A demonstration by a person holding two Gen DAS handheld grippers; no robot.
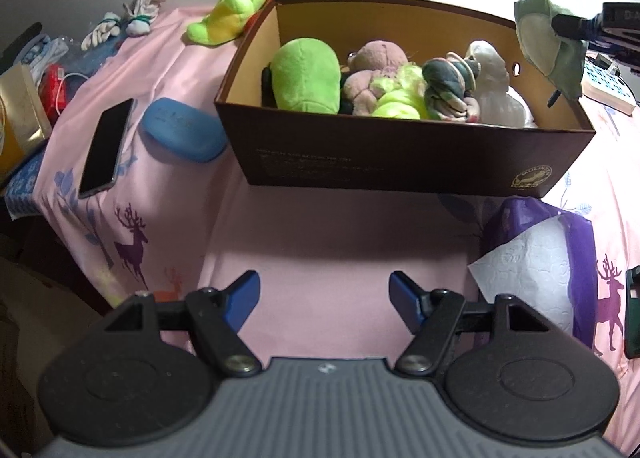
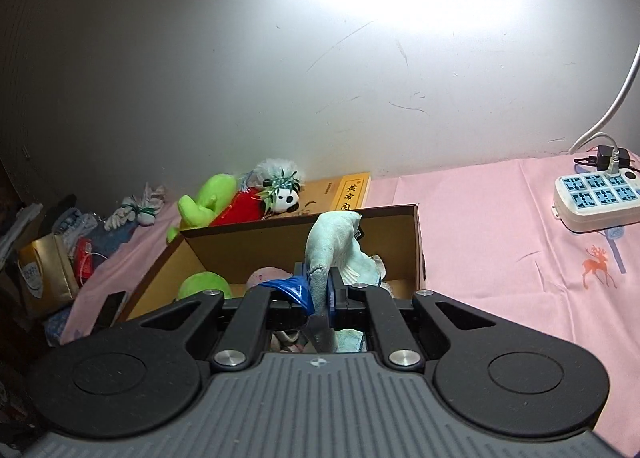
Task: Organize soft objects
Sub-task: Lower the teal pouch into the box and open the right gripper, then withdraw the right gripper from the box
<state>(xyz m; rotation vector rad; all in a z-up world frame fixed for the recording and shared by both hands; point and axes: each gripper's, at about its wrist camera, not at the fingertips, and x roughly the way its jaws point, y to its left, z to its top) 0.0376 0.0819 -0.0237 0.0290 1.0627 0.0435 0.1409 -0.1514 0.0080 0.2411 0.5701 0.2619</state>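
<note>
A pale green cloth [image 2: 334,248] is pinched tight between the closed fingers of the right gripper [image 2: 318,292], hanging above the right end of the brown box [image 1: 400,161]. The box already holds a green plush toy [image 1: 306,75], a pink one [image 1: 374,69] and rolled socks [image 1: 450,87]. The left gripper [image 1: 324,300] stands wide open and empty over the pink bedsheet [image 1: 320,230] in front of the box. A phone [image 1: 105,147] lies near the sheet's left edge; a power strip [image 2: 596,197] sits near the right edge by the white wall [image 2: 240,57].

Matt brown cardboard box [image 1: 400,161] filled with fuzzy plush toys [image 1: 306,75]; pink printed cotton sheet [image 1: 320,250], smooth and creased; glossy black glass phone [image 1: 105,147]; worn pale green terry cloth [image 2: 334,248]; shiny white plastic power strip [image 2: 596,199]
</note>
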